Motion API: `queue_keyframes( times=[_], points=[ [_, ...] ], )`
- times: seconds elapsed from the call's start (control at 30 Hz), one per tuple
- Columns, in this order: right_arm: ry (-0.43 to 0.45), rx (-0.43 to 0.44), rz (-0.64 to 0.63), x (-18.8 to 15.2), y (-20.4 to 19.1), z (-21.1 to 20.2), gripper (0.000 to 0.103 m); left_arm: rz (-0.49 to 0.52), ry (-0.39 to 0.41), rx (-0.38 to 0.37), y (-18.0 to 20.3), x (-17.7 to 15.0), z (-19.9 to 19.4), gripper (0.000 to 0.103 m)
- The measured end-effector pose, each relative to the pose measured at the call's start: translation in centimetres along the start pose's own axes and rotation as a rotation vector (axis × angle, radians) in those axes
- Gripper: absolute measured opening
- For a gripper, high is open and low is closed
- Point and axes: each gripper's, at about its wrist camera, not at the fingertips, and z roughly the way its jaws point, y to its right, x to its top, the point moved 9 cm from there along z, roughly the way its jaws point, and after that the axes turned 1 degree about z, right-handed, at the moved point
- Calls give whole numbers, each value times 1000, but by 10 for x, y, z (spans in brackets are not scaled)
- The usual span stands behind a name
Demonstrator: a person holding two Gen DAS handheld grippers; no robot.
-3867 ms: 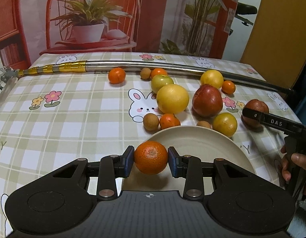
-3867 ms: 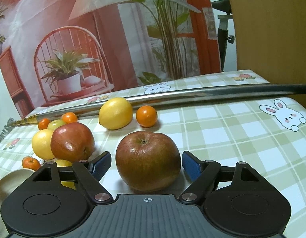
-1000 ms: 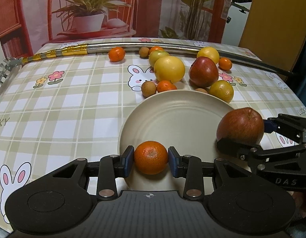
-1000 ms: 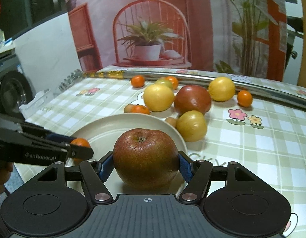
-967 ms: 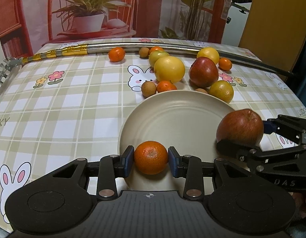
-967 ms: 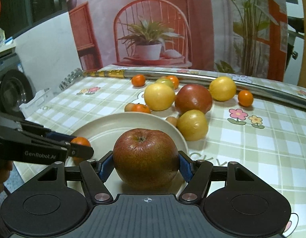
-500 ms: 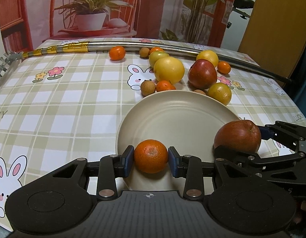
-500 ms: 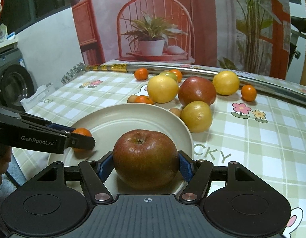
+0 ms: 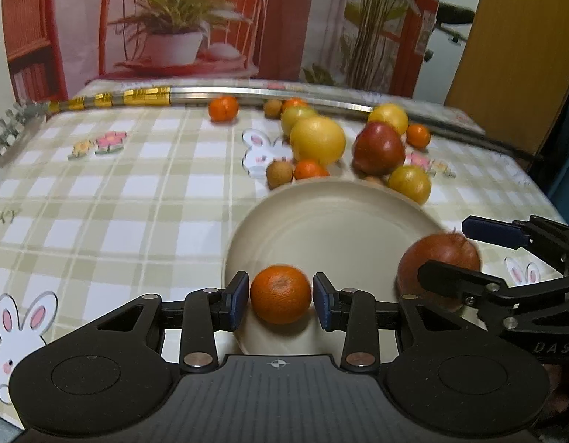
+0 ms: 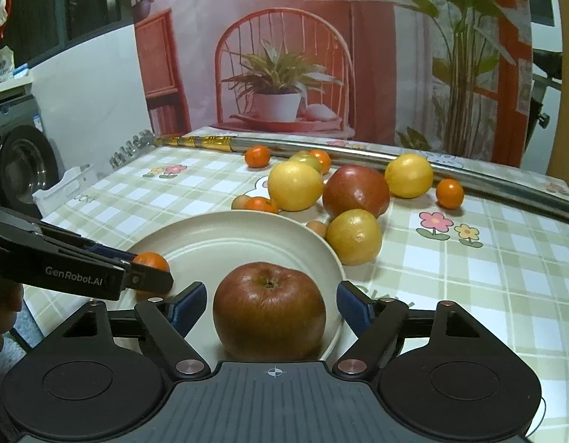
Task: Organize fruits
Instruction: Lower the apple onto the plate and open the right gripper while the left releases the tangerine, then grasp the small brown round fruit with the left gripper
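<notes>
Fruits mostly loose on the cloth beyond the plate: yellow citrus, red apple, small oranges and brown ones, all left to gather. Apple set on the plate's near rim, right gripper spread wide, clear of it on both sides. Mandarin at the plate's edge between the left gripper's pads, a sliver of gap showing, so release judged just begun; two of many placed
</notes>
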Motion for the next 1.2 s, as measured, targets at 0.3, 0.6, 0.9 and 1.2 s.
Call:
queue_keyframes(
  times=[0.3,0.6,0.9,1.2],
  points=[
    [104,2,-5,35,13,-25,77,-35,74,-25,-10,34,-24,40],
    [175,-62,-7,80,53,-50,77,-61,91,19,-43,84,-42,40],
    [201,-145,66,110,97,-49,76,-116,-32,-34,-49,108,-12,39],
    [144,-207,93,108,118,-28,76,-275,-196,-128,-31,100,70,38]
  ],
)
